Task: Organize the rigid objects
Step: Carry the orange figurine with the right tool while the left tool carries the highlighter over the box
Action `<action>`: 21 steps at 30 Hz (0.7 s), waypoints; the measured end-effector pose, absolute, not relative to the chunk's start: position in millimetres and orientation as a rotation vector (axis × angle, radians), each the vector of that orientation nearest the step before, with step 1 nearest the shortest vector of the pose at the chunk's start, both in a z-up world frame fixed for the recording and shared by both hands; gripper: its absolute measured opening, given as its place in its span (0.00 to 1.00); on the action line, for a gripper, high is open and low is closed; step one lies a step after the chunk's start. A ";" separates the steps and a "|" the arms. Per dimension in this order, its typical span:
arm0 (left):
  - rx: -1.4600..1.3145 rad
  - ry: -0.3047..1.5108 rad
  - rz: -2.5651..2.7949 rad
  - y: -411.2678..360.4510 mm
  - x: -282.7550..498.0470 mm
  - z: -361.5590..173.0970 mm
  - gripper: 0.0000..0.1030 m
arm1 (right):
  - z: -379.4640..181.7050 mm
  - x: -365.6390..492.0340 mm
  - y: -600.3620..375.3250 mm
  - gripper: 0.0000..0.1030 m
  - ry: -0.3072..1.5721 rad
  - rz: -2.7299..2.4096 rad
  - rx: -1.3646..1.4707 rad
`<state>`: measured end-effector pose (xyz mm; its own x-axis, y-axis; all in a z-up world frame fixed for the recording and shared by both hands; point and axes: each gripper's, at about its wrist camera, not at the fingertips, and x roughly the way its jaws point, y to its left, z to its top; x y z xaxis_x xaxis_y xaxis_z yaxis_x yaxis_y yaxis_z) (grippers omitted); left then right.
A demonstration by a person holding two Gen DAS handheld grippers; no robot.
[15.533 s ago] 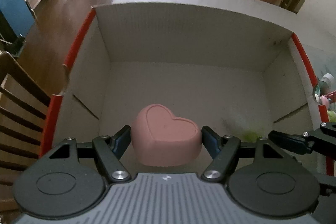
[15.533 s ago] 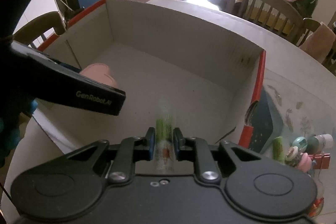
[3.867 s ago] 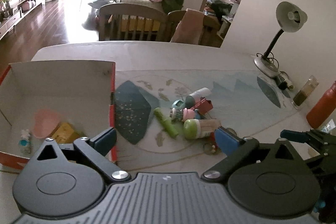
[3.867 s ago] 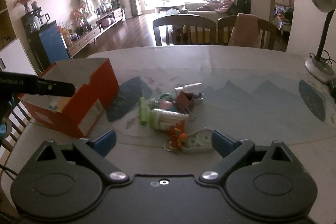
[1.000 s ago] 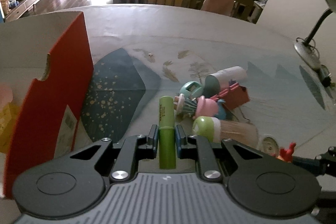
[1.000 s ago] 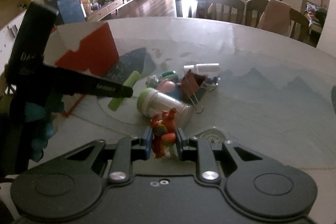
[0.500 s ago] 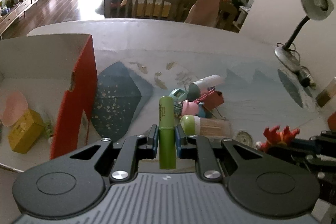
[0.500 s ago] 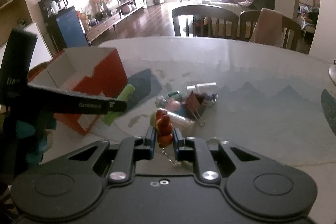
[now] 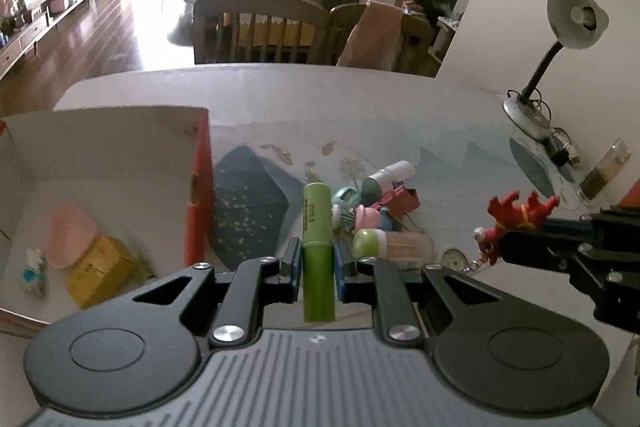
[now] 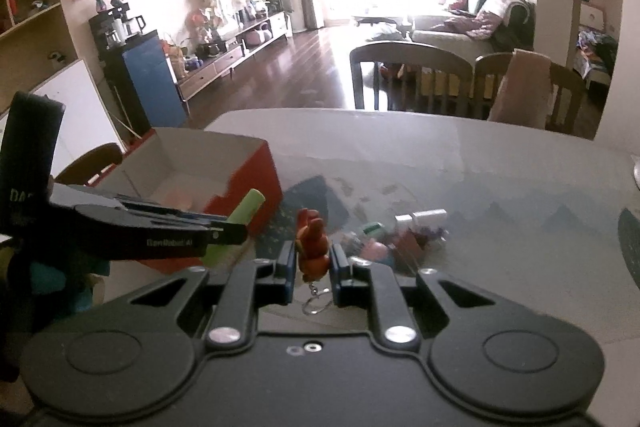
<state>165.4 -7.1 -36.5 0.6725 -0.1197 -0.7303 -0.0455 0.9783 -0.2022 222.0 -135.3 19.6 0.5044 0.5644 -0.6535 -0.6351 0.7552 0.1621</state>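
Collision risk is judged at the red box [image 9: 198, 187], left on the worktop [image 9: 280, 95]: both loads converge there. Left gripper [image 9: 316, 263] is held level, jaws clenched on green tube [image 9: 317, 227]. Right gripper [image 10: 313, 263], jaws clenched on red figurine [image 10: 312, 243]; its ring dangles, could snag.

We look out from both tongs, high over the counter [image 9: 280, 87], facing the chairs and sofa. The left view sits close beside the red box [image 9: 198, 187]. Both views share that box [image 10: 256, 183] and the toy pile [image 9: 372, 211].
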 end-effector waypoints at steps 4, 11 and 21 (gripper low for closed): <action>-0.190 0.824 -0.033 8.3 158.9 -26.8 0.16 | 29.1 220.7 -115.4 0.16 0.739 0.741 -0.104; -0.177 0.805 0.012 50.2 147.6 -12.4 0.16 | 43.7 212.5 -74.4 0.16 0.719 0.769 -0.124; -0.196 0.794 0.079 120.2 130.8 -0.5 0.16 | 53.8 203.0 -16.5 0.16 0.695 0.815 -0.154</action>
<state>130.8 120.2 -0.5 0.6995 -0.0029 -0.7146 -0.1443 0.9788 -0.1452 203.0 -16.5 53.8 0.4802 0.6163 -0.6241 -0.7134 0.6884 0.1309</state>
